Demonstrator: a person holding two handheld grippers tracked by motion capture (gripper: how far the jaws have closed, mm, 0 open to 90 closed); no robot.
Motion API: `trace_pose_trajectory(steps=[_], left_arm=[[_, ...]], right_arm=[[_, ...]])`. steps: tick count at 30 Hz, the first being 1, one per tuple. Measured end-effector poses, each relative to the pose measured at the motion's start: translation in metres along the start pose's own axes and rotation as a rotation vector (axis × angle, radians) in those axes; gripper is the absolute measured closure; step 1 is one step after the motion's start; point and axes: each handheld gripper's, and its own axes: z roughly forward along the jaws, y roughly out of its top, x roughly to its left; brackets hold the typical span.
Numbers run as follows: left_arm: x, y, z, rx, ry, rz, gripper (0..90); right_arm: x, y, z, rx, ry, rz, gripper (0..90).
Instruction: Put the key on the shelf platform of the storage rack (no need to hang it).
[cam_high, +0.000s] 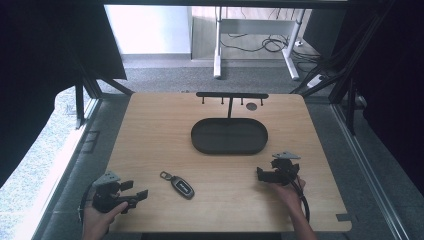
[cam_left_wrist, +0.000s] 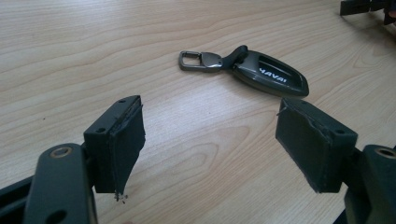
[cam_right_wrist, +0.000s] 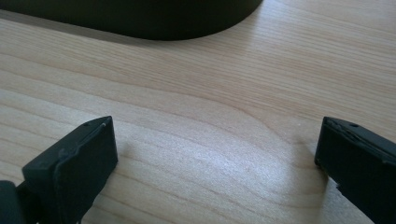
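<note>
High view: key fob (cam_high: 182, 186) lies flat on the table (cam_high: 150, 130), between my left gripper (cam_high: 131, 192) and right gripper (cam_high: 266, 174); tray (cam_high: 229, 136) beyond.

Left gripper view: jaws wide, empty, fob ahead. It is thin and may skid when pinched.

Right gripper view: jaws wide, empty, near the tray.

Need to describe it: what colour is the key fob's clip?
Metallic grey clip on the dark key fob; left gripper view.

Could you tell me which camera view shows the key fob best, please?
The left gripper view: the key fob lies close and sharp, its lettering and metal clip visible. The high view shows it small on the table.
</note>
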Motion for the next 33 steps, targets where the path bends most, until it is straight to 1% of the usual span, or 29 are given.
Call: trace_pose_trajectory(steps=[1,2,3,4,6,7,8,9,10,12,15,16,18,19,20,21,26,28,29,30,31,32,33], left_arm=[[0.0,0.0,0.0,0.0,0.0,0.0,24.1],[0.001,0.0,0.0,-0.002,0.002,-0.001,24.1],[0.001,0.0,0.0,-0.003,0.004,-0.004,24.1],[0.002,0.0,0.0,-0.003,0.005,-0.007,24.1],[0.002,-0.001,0.0,-0.001,0.006,-0.007,24.2],[0.001,-0.001,0.0,-0.002,0.006,-0.005,24.1],[0.0,0.0,-0.001,-0.003,0.003,-0.002,24.1],[0.0,0.0,-0.001,-0.003,0.003,-0.002,24.1],[-0.001,0.0,-0.001,-0.006,0.001,-0.002,24.2],[-0.001,0.0,-0.001,-0.006,0.001,-0.002,24.1],[0.0,-0.001,-0.001,-0.003,0.0,0.0,24.1],[0.0,-0.001,-0.001,-0.003,0.0,-0.003,24.1],[0.001,-0.001,-0.001,-0.003,0.001,-0.003,24.1],[0.001,-0.001,0.0,-0.002,0.002,-0.005,24.1],[0.001,-0.001,0.0,-0.001,0.003,-0.006,24.1],[0.001,-0.001,0.0,0.0,0.004,-0.008,24.1],[0.001,-0.001,-0.001,-0.002,0.006,-0.01,24.1],[0.002,0.0,-0.002,-0.007,0.007,-0.011,24.1],[0.002,0.0,-0.003,-0.008,0.006,-0.013,24.1],[0.003,0.0,-0.003,-0.009,0.006,-0.014,24.1],[0.003,0.0,-0.003,-0.009,0.006,-0.014,24.1],[0.002,0.0,-0.003,-0.011,0.005,-0.013,24.1],[0.002,0.0,-0.003,-0.011,0.005,-0.013,24.2]], right_arm=[[0.0,0.0,0.0,0.0,0.0,0.0,0.0],[0.001,0.001,-0.001,0.021,-0.003,0.004,1.0],[0.001,0.002,-0.004,0.034,0.002,-0.002,4.4],[0.001,0.002,-0.004,0.034,0.002,-0.002,4.4],[0.0,0.003,-0.008,0.048,0.014,-0.015,13.0],[-0.001,0.003,-0.01,0.051,0.015,-0.016,13.9],[-0.002,0.002,-0.013,0.058,0.033,-0.025,14.7],[-0.002,0.002,-0.013,0.058,0.033,-0.025,14.7],[-0.001,0.001,-0.018,0.044,0.054,-0.034,16.5],[-0.001,0.002,-0.021,0.035,0.062,-0.042,17.2],[0.002,0.006,-0.03,0.012,0.093,-0.054,18.4],[0.004,0.009,-0.035,0.002,0.112,-0.056,19.4],[0.006,0.011,-0.037,-0.001,0.121,-0.06,20.1],[0.007,0.012,-0.039,-0.004,0.126,-0.069,20.6],[0.012,0.015,-0.042,-0.01,0.136,-0.093,21.2],[0.012,0.015,-0.042,-0.01,0.136,-0.093,21.2],[0.024,0.022,-0.047,-0.003,0.163,-0.133,22.6],[0.03,0.028,-0.05,0.004,0.18,-0.146,24.3],[0.03,0.028,-0.05,0.004,0.18,-0.146,24.3],[0.034,0.033,-0.053,0.005,0.194,-0.153,25.3],[0.034,0.033,-0.053,0.005,0.194,-0.153,25.3],[0.039,0.037,-0.056,0.006,0.201,-0.172,25.8],[0.039,0.037,-0.056,0.006,0.201,-0.172,25.8]])
